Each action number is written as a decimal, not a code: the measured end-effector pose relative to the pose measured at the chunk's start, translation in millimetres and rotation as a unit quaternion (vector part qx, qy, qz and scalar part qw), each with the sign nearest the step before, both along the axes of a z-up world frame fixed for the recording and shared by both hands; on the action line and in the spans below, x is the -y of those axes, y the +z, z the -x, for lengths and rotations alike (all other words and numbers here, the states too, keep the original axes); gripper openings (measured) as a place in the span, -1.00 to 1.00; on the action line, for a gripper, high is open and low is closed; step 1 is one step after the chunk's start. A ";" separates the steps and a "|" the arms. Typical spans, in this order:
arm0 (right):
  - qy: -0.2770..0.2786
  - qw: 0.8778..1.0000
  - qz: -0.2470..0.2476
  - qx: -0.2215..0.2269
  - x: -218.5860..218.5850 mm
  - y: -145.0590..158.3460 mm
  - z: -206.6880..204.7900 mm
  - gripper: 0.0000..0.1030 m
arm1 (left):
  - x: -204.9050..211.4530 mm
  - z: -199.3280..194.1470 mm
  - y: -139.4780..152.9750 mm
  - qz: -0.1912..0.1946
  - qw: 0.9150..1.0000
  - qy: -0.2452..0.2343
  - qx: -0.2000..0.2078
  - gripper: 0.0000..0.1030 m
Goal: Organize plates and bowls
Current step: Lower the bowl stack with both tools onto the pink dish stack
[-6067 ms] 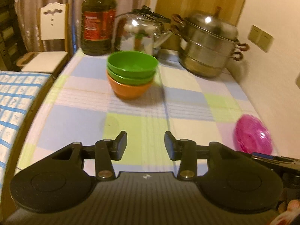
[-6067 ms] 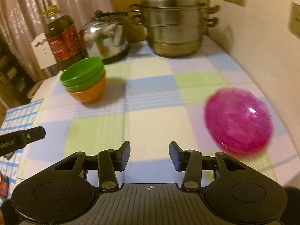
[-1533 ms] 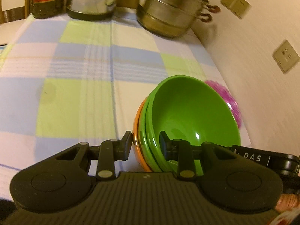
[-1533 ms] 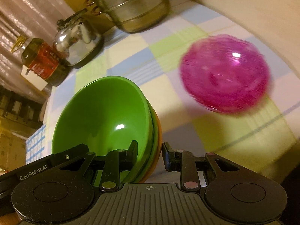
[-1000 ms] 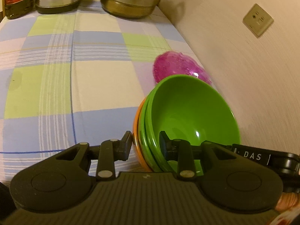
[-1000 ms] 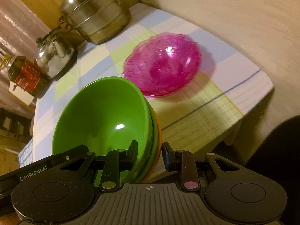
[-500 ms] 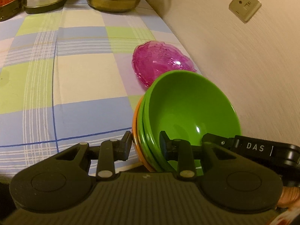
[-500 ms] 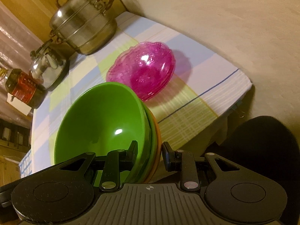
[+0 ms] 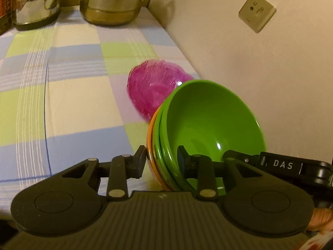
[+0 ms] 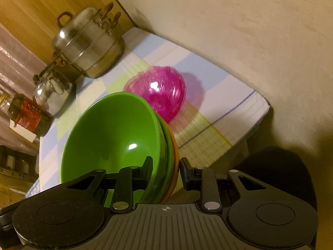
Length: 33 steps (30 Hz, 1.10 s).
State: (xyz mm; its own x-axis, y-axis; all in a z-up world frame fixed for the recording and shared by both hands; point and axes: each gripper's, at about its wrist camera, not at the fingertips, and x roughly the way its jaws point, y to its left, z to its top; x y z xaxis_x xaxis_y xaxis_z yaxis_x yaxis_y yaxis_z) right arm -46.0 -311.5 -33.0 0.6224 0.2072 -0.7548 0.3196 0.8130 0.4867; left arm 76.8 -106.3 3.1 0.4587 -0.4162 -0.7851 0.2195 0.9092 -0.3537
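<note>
A stack of bowls, two green ones nested in an orange one, is held tilted in the air near the table's front right corner. My left gripper is shut on the stack's left rim. My right gripper is shut on the opposite rim of the stack. A pink translucent plate lies on the checked tablecloth just beyond the stack, close to the wall; it also shows in the right wrist view.
A steel steamer pot and a kettle stand at the back of the table. An oil bottle stands beside the kettle. The wall runs along the right side. The table's front edge is near.
Both grippers took hold of the bowl stack and carried it from the back left to the front right, near the pink plate. In the last second the stack moved closer to the plate.
</note>
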 end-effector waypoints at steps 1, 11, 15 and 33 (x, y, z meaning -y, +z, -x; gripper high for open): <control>-0.001 1.000 -0.002 0.001 2.2 1.5 -2.9 -0.45 | 1.5 -4.0 2.1 0.000 1.000 0.000 0.002 -0.45; 0.008 1.000 -0.004 0.014 17.2 11.3 -54.7 -0.45 | 18.7 -58.3 14.6 0.000 1.000 0.008 0.021 -0.45; 0.011 1.000 -0.006 0.018 23.6 9.7 -80.0 -0.45 | 24.4 -85.3 11.8 0.000 1.000 0.013 0.020 -0.45; 0.027 1.000 0.003 -0.016 34.6 -29.3 -166.7 -0.46 | 30.4 -160.8 -42.1 -0.002 0.999 0.024 -0.028 -0.46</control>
